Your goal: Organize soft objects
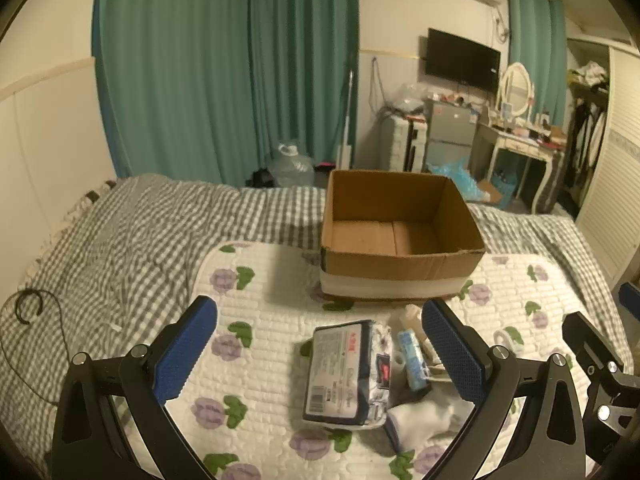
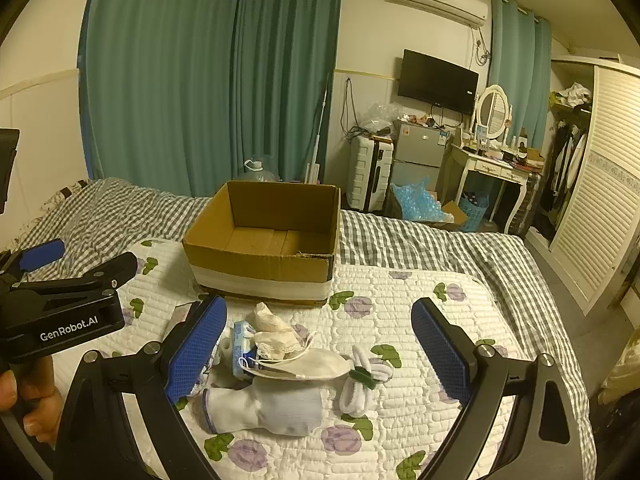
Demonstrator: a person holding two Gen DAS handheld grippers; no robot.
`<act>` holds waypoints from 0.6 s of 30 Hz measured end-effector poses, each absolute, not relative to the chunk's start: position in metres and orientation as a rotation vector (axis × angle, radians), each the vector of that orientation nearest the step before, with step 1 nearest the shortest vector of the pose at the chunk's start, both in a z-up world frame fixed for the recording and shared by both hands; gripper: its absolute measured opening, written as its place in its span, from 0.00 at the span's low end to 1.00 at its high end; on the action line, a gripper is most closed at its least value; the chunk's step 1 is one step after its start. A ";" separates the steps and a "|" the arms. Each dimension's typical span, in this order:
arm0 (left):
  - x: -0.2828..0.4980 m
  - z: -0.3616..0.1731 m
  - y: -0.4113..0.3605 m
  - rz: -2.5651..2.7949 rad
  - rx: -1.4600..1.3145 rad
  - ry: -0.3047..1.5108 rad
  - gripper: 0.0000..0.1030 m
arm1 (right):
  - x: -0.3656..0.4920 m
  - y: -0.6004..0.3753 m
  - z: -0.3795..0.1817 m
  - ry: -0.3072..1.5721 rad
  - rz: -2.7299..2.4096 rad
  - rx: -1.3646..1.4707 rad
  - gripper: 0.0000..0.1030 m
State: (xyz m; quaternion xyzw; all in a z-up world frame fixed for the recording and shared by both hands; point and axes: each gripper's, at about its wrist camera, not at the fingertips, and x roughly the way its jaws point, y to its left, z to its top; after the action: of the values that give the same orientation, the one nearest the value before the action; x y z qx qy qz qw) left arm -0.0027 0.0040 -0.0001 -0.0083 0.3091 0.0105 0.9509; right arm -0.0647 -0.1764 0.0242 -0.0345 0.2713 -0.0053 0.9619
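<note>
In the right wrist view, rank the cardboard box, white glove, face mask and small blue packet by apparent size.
Largest to smallest, as they look:
1. cardboard box
2. white glove
3. face mask, close to the glove; partly overlapped, so unsure
4. small blue packet, partly hidden

The box sits farthest away, so it is truly largest.

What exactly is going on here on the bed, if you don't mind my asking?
A person holds a gripper in each hand above a small pile of soft things on a quilted floral mat. Both the left gripper and the right gripper are open and hold nothing. The tissue pack, white glove, face mask and white hair ties lie in front of the cardboard box, whose visible interior is empty.
</note>
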 end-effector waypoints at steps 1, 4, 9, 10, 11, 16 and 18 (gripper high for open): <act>-0.002 0.000 0.004 0.022 -0.017 0.629 1.00 | -0.065 -0.176 0.024 0.549 -0.011 -0.071 0.91; -0.002 -0.001 0.004 0.022 -0.014 0.628 1.00 | -0.064 -0.176 0.024 0.550 -0.010 -0.069 0.91; -0.002 -0.002 0.003 0.017 -0.014 0.639 1.00 | -0.063 -0.175 0.025 0.551 -0.011 -0.071 0.91; -0.003 -0.003 0.004 0.016 -0.014 0.639 1.00 | -0.063 -0.176 0.024 0.551 -0.012 -0.071 0.91; -0.003 -0.003 0.004 0.018 -0.013 0.638 1.00 | -0.063 -0.177 0.024 0.552 -0.011 -0.069 0.91; 0.001 -0.005 0.005 0.027 -0.004 0.644 1.00 | -0.061 -0.180 0.021 0.559 -0.014 -0.065 0.91; 0.006 -0.004 0.009 0.014 -0.008 0.651 1.00 | -0.061 -0.181 0.021 0.559 -0.014 -0.069 0.91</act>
State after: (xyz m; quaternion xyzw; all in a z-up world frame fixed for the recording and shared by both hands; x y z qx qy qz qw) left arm 0.0057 0.0091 -0.0043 -0.0040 0.3199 0.0068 0.9474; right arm -0.0609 -0.1811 0.0208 -0.0341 0.2759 -0.0070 0.9606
